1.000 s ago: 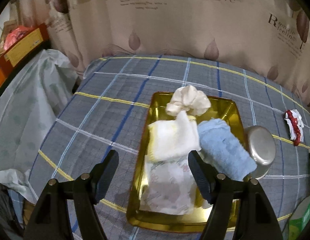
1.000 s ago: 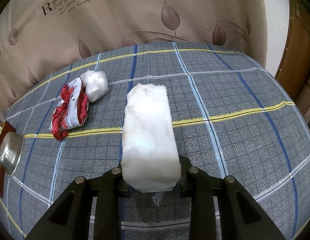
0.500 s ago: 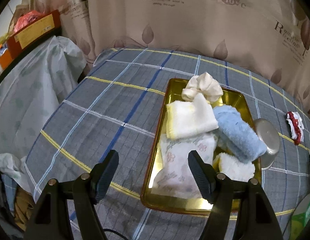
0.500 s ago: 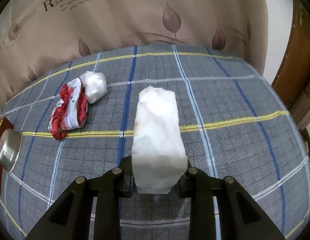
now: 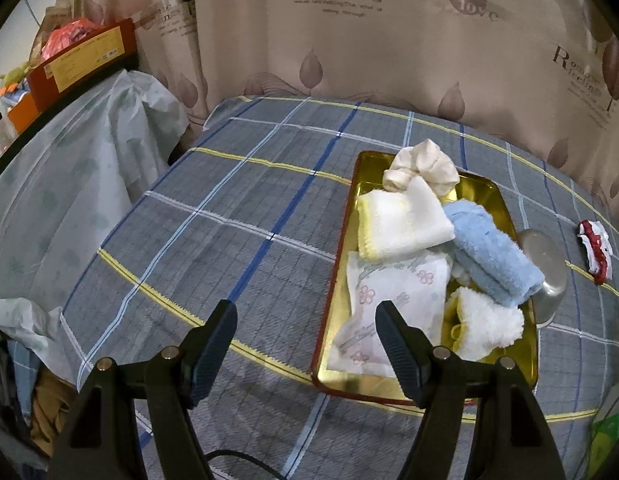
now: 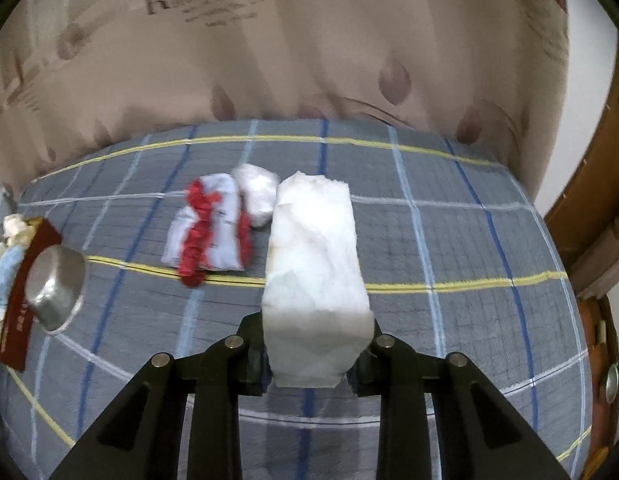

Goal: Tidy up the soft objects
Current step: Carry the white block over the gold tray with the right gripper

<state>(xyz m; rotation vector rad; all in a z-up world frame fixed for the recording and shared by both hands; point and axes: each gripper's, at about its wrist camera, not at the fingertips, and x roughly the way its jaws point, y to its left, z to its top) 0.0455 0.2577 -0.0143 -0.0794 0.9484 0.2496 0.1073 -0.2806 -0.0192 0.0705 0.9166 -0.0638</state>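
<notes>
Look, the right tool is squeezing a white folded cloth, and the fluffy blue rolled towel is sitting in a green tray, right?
Nearly. The right tool does squeeze the white folded cloth, but the fluffy blue rolled towel sits in a shiny gold metal tray, not a green one. The left wrist view shows it.

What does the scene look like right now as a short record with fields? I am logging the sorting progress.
surface: plaid blanket
container: gold tray
in tray: cream cloth, yellow-edged towel, blue towel, floral pack, fluffy white cloth
beside tray: metal bowl
loose on blanket: red and white cloth, small white bundle
left hand-held gripper: open, empty
right hand-held gripper: shut on white towel
</notes>
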